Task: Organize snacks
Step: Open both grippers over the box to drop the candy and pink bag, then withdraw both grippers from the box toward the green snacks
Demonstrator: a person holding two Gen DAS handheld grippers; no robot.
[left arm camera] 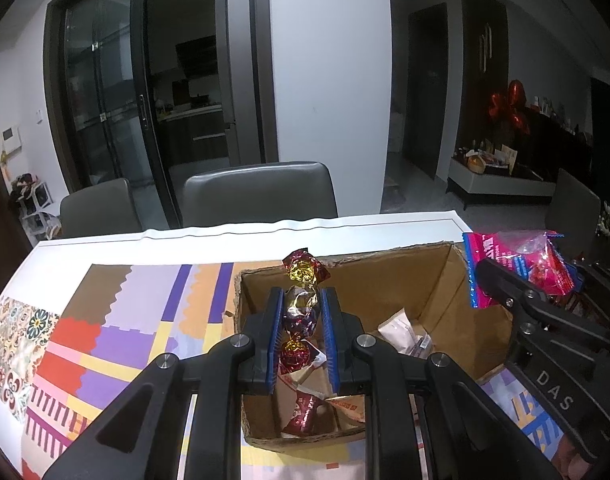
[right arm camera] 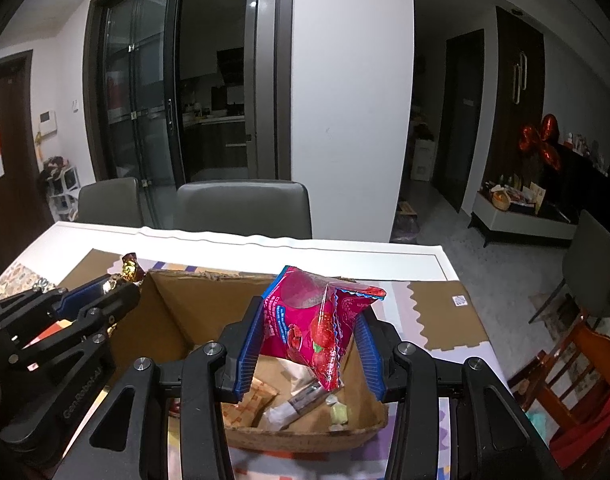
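Note:
My left gripper (left arm camera: 302, 304) is shut on a foil-wrapped candy (left arm camera: 303, 304), red and gold with twisted ends, held over the left part of an open cardboard box (left arm camera: 433, 276). My right gripper (right arm camera: 311, 322) is shut on a puffy pink snack bag (right arm camera: 313, 320) with red fruit printed on it, held above the same cardboard box (right arm camera: 177, 312). In the left wrist view the pink snack bag (left arm camera: 537, 260) and the right gripper's fingers (left arm camera: 501, 284) show at the right. Several small wrapped snacks (right arm camera: 289, 404) lie on the box floor.
The box stands on a table covered by a bright patterned mat (left arm camera: 117, 320). Two grey chairs (left arm camera: 261, 192) stand at the far edge. A wooden chair (right arm camera: 577, 364) is at the right of the table.

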